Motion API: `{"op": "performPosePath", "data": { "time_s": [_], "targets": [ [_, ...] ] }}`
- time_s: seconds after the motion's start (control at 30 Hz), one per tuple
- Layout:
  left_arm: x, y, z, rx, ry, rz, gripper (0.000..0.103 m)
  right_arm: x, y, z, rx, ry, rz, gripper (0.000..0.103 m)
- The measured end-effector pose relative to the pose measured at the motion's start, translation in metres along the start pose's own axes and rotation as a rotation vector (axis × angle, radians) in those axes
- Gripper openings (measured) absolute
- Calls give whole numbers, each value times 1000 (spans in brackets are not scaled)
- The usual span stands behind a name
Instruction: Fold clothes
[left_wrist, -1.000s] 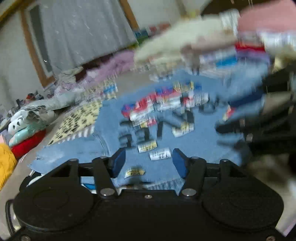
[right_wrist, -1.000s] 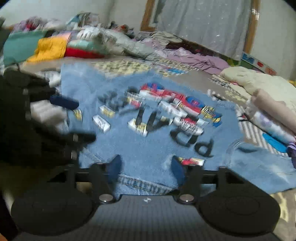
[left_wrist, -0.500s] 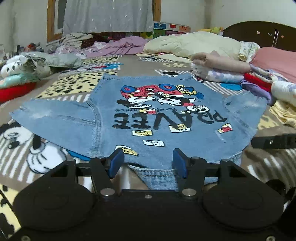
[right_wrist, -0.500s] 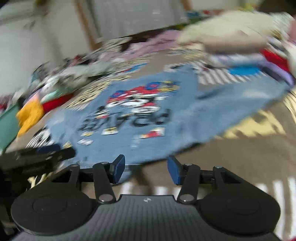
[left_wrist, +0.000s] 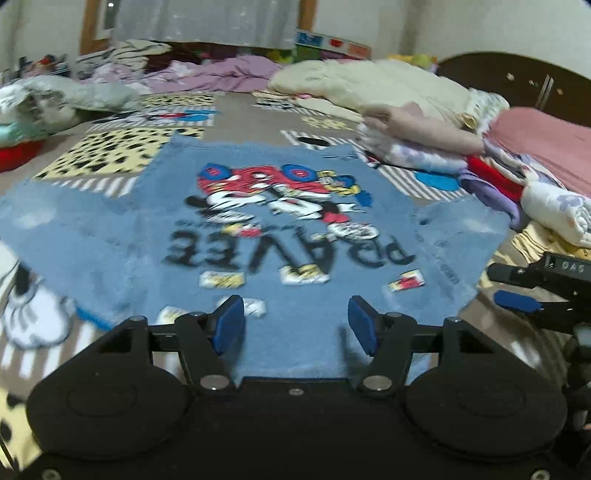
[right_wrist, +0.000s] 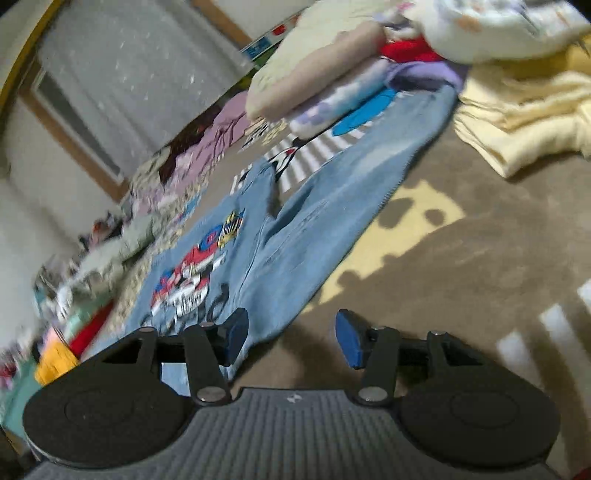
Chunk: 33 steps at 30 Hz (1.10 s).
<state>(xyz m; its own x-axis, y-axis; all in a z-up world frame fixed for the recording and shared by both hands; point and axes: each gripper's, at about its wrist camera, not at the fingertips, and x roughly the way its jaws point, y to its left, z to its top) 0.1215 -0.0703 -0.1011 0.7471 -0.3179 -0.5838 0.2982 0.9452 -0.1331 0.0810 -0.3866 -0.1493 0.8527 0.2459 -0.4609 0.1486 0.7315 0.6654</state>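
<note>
Both sets of jaws stand apart with nothing between their blue pads. Seen from its own wrist camera, the left gripper (left_wrist: 295, 325) hangs low over the near hem of a blue denim jacket (left_wrist: 258, 236), which lies spread flat, back side up, on a patterned bedspread (left_wrist: 110, 158). A cartoon print and the upside-down lettering "PRAVE" fill the middle of the garment, and both sleeves lie stretched out to the sides.

The right gripper (right_wrist: 291, 336) shows in its own view tilted over the jacket's edge: its left pad is above denim, its right pad above bare brown bedspread (right_wrist: 461, 277). From there the jacket (right_wrist: 280, 236) runs away toward the upper right, one sleeve reaching to the foot of a stack of folded clothes (right_wrist: 332, 85). A pale yellow folded blanket (right_wrist: 524, 122) lies just beside that sleeve end.

In the left wrist view, the right gripper (left_wrist: 524, 291) enters at the right edge, near the jacket's right sleeve. Behind the jacket, piles of clothing (left_wrist: 424, 122) crowd the bed, with a curtained window (left_wrist: 207, 18) at the far wall. Both views are blurred.
</note>
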Motion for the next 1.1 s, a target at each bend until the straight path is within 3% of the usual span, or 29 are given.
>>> {"op": "performPosePath", "data": {
  "time_s": [0.4, 0.77, 0.87, 1.1],
  "targets": [
    [64, -93, 99, 193, 45, -70, 62, 16, 1, 7, -38, 2, 56, 53],
    [184, -113, 157, 36, 195, -18, 56, 26, 15, 0, -70, 49, 120, 53],
    [214, -115, 170, 9, 230, 2, 55, 29, 17, -1, -79, 34, 91, 42],
    [262, -139, 183, 115, 289, 91, 48, 37, 14, 4, -38, 26, 98, 40]
  ]
}}
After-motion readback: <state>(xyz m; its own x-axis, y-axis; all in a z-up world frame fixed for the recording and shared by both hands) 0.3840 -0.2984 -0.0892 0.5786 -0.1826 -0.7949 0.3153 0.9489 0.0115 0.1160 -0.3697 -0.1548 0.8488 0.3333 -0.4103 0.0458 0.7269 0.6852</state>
